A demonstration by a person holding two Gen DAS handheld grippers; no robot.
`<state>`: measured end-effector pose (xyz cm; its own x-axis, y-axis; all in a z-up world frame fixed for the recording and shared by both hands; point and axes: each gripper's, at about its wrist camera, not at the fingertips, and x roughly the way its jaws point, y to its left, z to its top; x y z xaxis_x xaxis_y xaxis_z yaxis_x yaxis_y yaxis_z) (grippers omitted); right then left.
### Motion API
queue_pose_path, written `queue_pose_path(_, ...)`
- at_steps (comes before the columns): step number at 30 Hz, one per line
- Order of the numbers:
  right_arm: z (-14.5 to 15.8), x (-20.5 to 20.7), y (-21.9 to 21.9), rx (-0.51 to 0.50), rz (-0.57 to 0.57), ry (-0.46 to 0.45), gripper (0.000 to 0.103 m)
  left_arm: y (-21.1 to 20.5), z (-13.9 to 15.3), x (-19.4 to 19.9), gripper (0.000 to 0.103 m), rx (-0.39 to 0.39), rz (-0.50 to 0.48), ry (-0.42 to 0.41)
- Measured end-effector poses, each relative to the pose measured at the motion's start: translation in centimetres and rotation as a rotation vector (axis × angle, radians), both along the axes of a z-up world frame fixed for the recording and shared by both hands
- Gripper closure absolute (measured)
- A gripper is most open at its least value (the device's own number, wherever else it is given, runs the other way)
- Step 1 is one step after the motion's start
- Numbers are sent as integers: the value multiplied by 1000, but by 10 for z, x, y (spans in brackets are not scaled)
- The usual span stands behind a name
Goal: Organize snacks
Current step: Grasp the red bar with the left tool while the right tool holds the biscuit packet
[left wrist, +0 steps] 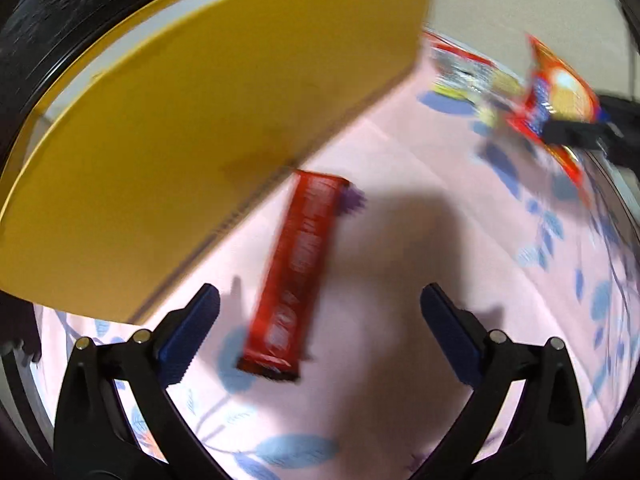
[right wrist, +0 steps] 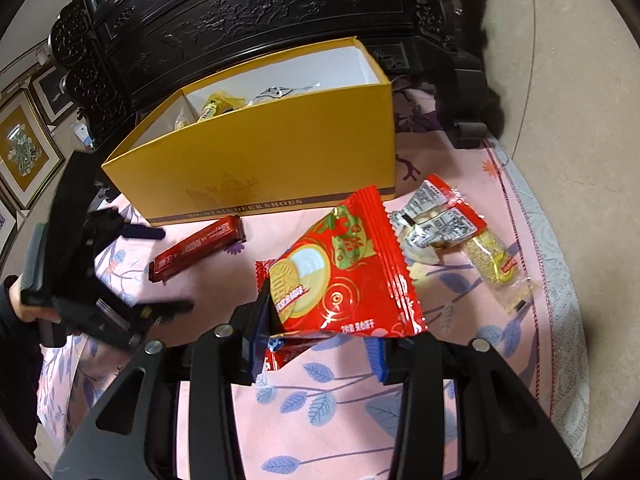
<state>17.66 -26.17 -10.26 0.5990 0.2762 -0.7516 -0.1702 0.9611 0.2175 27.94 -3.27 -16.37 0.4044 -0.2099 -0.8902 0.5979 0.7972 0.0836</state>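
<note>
A: Where's the red foil biscuit packet [right wrist: 340, 268]?

B: Pinched in the right gripper [right wrist: 320, 354], in front of the open yellow cardboard shoebox [right wrist: 280, 152]. Light, crinkly, slippery; grip the crimped edge, since the biscuit probably cracks.

A: And the long red wrapped bar [left wrist: 294, 272]?

B: Beside the shoebox's front wall, between the left gripper [left wrist: 320, 308]'s wide-open fingers. Stiff; take it mid-length.

A: Surface?

B: Pink leaf-print cloth [right wrist: 340, 400], soft; carved dark cabinet [right wrist: 248, 12] behind the shoebox.

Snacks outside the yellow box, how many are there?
4. A red bar lies by the box; the right gripper holds a red biscuit packet; a silver-red packet and a clear yellow packet lie right. More may hide.
</note>
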Motion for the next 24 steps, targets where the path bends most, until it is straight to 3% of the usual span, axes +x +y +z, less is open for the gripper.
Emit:
queue_pose_path(2,0,-1,2,-1,6,0,62,3,-1,10,2,7,43,-20)
queue_pose_path(5,0,-1,0,3,0,1,62,1,-11,17,2,12,37,15)
queue_pose_path(12,0,1,-7,21,-15,3,61,14,-14,16,7,-78,101,26)
queue_pose_path(15,-1,0,-5,24,-12,6,61,15,-11,10,20,-92,132,8)
queue_pose_path(17,-2,0,-3,26,-7,11,61,18,-7,7,43,-108,179,-8)
queue_pose_path(19,-3,0,-2,28,-3,14,61,20,-4,2,56,-120,223,-21)
queue_pose_path(24,-1,-2,2,35,5,10,61,22,-3,-9,69,-128,275,-50)
